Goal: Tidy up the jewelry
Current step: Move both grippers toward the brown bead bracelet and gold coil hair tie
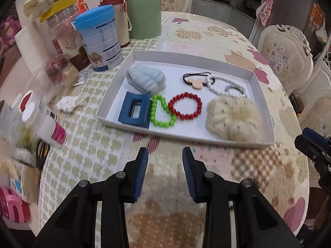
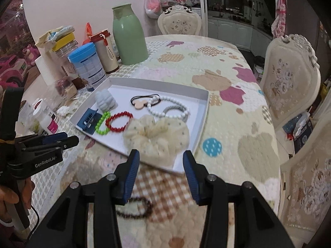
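While most of the jewelry lies inside the shallow white cardboard tray (image 1: 261, 95) at mid-frame, one dark brown beaded bracelet (image 2: 134, 208) sits outside it on the quilted tablecloth (image 2: 233, 111), low in the right wrist view, just behind the right gripper (image 2: 159, 175). In the tray's front row, from left to right, are a blue rectangular claw clip (image 1: 135, 109), a glossy green bead bracelet (image 1: 162, 111) pulled into a teardrop, a round red bead bracelet (image 1: 185, 105) touching it, and a puffy cream scrunchie (image 1: 233, 119) with small dots. Behind them lie a fuzzy pale blue scrunchie (image 1: 144, 79), a dark hair tie with a flat mouse-head charm (image 1: 195, 80), a white bead strand (image 1: 219, 86) and a grey coil tie (image 1: 235, 88). Both grippers hover over the cloth in front of the tray, ribbed blue pads parted and empty; the left gripper (image 1: 165, 173) grasps nothing either. Upper left stand a blue-lidded tin (image 1: 99, 39) and a smooth green flask (image 1: 143, 8).
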Demonstrator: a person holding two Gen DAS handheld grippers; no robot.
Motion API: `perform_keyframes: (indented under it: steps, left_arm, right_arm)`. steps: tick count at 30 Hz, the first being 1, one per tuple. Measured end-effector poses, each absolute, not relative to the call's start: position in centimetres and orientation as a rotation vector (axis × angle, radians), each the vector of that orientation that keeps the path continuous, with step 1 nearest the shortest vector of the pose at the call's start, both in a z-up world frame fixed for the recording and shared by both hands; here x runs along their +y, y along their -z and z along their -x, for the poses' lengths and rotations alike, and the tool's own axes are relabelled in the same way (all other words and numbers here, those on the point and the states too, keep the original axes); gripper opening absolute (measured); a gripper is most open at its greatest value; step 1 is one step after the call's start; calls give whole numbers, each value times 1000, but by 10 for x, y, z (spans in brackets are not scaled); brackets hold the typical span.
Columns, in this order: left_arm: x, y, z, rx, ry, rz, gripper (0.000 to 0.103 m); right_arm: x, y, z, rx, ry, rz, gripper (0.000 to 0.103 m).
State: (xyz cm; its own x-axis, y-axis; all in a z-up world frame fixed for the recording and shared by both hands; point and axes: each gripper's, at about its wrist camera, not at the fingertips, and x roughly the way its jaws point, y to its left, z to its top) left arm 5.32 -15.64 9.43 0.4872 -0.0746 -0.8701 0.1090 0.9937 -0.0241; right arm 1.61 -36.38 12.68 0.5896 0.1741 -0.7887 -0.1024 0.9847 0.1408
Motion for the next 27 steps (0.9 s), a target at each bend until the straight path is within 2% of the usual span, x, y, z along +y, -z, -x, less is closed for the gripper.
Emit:
perform_keyframes:
  steps: [14, 27]
  left_arm:
    - [-148, -99, -3, 1065, 165, 13, 26]
    - [-173, -46, 8, 1230, 339, -8, 26]
  right_arm:
    - [-352, -116, 34, 948, -172, -73, 46]
    - [-343, -64, 33, 1063, -208, -79, 46]
